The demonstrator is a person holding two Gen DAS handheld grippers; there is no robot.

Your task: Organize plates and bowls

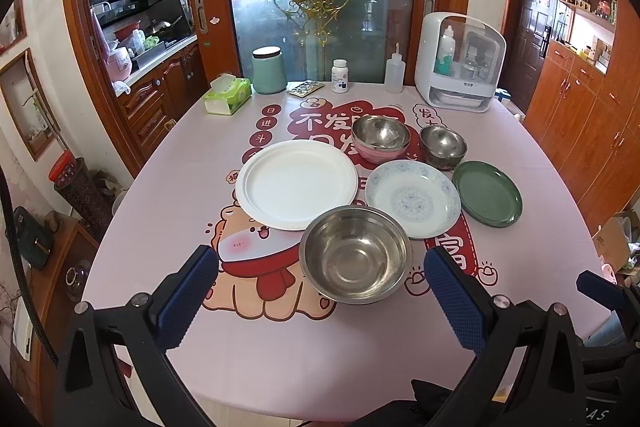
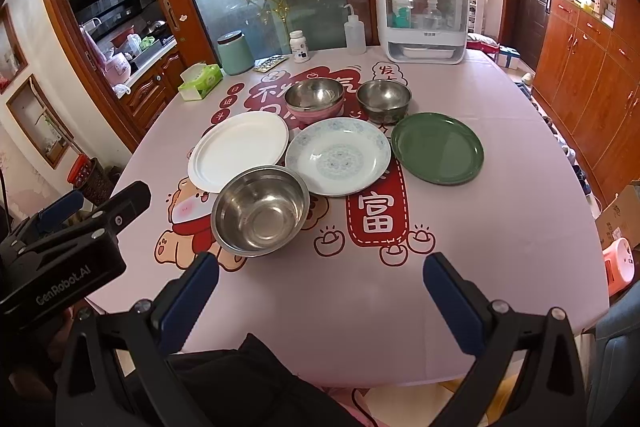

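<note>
The large stainless steel bowl [image 1: 355, 254] sits nearest the person on the pink cartoon-printed tablecloth [image 1: 280, 347], its rim overlapping the edge of the wide white round plate [image 1: 296, 183] behind it to the left and lying just beside the pale blue-patterned porcelain dish [image 1: 413, 198] to its right. Right of that dish lies the dark green round plate [image 1: 487, 193]; the two look to be touching or nearly so. Behind them stand a steel bowl nested in a pink bowl [image 1: 381, 139] and, just beside it, a smaller dark steel bowl [image 1: 443, 146]. Apart from that one nested pair, the three plates each lie singly and the other two bowls stand alone, so by my judgement the sorting has barely begun: plates are yet to be stacked and bowls yet to be gathered. The left gripper [image 1: 320, 301] hovers low over the near table with its jaws wide and empty, the large bowl just ahead of them. The right gripper [image 2: 320, 301] hangs over bare cloth, likewise spread wide and holding nothing. Along the far edge stand a mint green canister [image 1: 269, 70], a green tissue pack [image 1: 227, 95], a white pill bottle [image 1: 340, 76], a squeeze bottle [image 1: 395, 71] and a white cabinet with a clear cover [image 1: 460, 63].
</note>
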